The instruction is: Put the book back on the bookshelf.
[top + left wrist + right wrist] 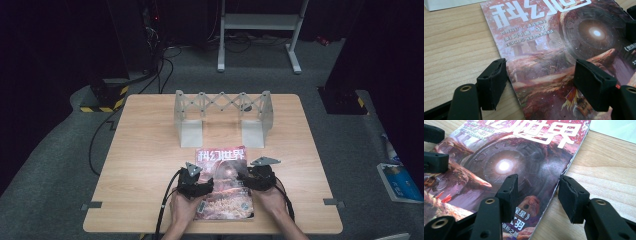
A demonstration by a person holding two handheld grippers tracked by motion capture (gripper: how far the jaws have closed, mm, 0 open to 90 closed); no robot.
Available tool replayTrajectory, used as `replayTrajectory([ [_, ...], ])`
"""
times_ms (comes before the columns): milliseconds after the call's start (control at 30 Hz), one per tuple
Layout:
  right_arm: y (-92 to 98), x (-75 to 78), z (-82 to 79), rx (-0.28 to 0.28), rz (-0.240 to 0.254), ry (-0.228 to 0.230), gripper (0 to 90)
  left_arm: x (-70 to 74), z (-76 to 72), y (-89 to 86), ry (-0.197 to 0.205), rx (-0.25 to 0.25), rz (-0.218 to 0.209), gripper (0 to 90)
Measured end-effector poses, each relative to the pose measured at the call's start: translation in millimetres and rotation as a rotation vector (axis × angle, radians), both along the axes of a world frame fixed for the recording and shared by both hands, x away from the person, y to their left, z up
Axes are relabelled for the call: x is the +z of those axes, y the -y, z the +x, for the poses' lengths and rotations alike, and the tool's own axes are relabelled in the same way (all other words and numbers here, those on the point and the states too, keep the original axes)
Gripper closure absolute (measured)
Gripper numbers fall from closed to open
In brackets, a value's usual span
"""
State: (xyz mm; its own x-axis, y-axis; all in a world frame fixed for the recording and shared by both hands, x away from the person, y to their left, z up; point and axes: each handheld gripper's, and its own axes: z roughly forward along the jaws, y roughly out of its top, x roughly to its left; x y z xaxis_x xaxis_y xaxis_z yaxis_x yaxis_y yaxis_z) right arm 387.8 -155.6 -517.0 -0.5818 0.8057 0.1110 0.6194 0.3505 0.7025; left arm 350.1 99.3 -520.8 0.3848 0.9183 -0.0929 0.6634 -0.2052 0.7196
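Your left claw [541, 85] and right claw [537, 197] both stand spread, each straddling a side edge of the magazine [222, 182] (pinching nothing), probably to square or lift it. It lies flat on the desk [145, 150], before the scissor rack [222, 117].

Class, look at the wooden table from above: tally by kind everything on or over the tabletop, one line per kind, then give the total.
Magazine, red-toned glossy cover with white characters: 1
Rack, light grey with criss-cross lattice and two block feet: 1
Black two-jaw grippers, hand-held, jaws apart: 2, namely the left gripper and the right gripper
Total: 4
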Motion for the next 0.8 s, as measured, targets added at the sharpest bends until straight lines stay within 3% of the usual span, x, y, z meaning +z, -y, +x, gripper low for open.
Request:
replayTrajectory([
  [400, 8.7, -1.3, 5.7, -0.020, 0.019, -0.004, 49.2, -0.2, 1.6, 5.8, 0.006, -0.033, -0.006, 28.5],
  [600, 8.3, 2.1, 12.7, -0.012, -0.029, -0.001, 47.2, -0.8, 2.5, 7.9, 0.012, -0.046, -0.014, 29.3],
  [800, 12.2, 1.4, 15.9, 0.000, -0.007, -0.022, 44.4, -0.7, 6.2, 1.1, 0.006, -0.074, -0.044, 30.4],
])
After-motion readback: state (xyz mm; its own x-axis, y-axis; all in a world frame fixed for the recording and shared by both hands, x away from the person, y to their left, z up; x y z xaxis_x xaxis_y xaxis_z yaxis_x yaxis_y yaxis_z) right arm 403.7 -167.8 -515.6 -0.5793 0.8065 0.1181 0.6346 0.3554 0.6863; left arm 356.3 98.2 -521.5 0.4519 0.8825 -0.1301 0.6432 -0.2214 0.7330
